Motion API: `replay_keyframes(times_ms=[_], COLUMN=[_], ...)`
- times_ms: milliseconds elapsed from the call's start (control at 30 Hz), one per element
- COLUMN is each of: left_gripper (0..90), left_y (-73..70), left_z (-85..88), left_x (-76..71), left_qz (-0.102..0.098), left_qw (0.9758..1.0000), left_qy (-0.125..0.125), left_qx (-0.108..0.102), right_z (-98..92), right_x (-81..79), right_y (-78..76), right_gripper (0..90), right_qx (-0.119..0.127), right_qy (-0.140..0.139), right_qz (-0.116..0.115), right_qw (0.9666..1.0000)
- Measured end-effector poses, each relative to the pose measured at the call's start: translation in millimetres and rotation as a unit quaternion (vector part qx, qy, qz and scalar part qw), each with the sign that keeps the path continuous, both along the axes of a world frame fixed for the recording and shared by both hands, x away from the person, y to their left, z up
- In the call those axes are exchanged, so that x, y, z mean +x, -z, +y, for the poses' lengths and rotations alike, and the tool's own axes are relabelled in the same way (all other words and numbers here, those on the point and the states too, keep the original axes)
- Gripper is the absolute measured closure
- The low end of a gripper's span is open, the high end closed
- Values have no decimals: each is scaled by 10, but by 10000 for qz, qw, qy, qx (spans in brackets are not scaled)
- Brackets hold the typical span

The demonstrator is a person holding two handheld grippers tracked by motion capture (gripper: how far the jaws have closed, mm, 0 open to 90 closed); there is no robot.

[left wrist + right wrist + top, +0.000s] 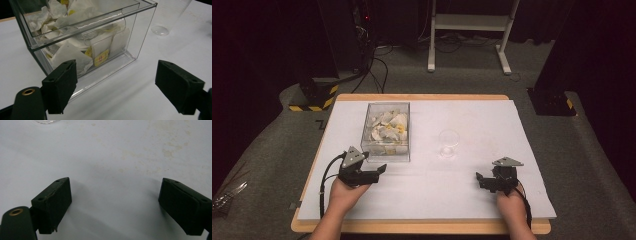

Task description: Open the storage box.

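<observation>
A clear plastic box [387, 131] full of white tea bags with yellow tags stands left of the table's middle. Close up, the box [85, 37] shows its bags [75, 53] pressed against the near wall. An empty clear glass [448, 143] stands right of the box, and its base [160, 30] appears past the box's corner. My left gripper [379, 171] is open just in front of the box's near corner, jaws wide apart [120, 87], holding nothing. My right gripper [480, 180] rests low at the front right, open [115, 207] over bare table.
The white table sheet [482, 125] has faint yellowish stains [167, 152] ahead of my right gripper. A wooden edge [422, 227] borders the sheet. Beyond the table stand a white frame [469, 30], cables and black stands on grey carpet.
</observation>
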State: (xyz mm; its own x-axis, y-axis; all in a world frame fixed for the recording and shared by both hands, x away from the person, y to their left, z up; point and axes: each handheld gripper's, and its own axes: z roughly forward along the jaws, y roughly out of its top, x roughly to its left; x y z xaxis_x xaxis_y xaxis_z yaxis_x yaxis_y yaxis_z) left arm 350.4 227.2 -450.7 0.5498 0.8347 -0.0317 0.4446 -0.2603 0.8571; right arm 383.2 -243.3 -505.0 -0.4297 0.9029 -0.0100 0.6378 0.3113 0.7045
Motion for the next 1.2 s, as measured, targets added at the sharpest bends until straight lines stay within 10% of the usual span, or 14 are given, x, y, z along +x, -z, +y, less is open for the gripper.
replay_keyframes(times_ms=[1200], left_gripper=[180], left_y=[110], left_z=[-177], left_x=[274], left_qz=[-254], left_qw=[9993], left_qy=[-80], left_qx=[-256], right_z=[14], right_x=[-10], right_y=[0], right_gripper=[112], right_qx=[-46], right_qy=[24], right_qz=[-24], right_qw=[10000])
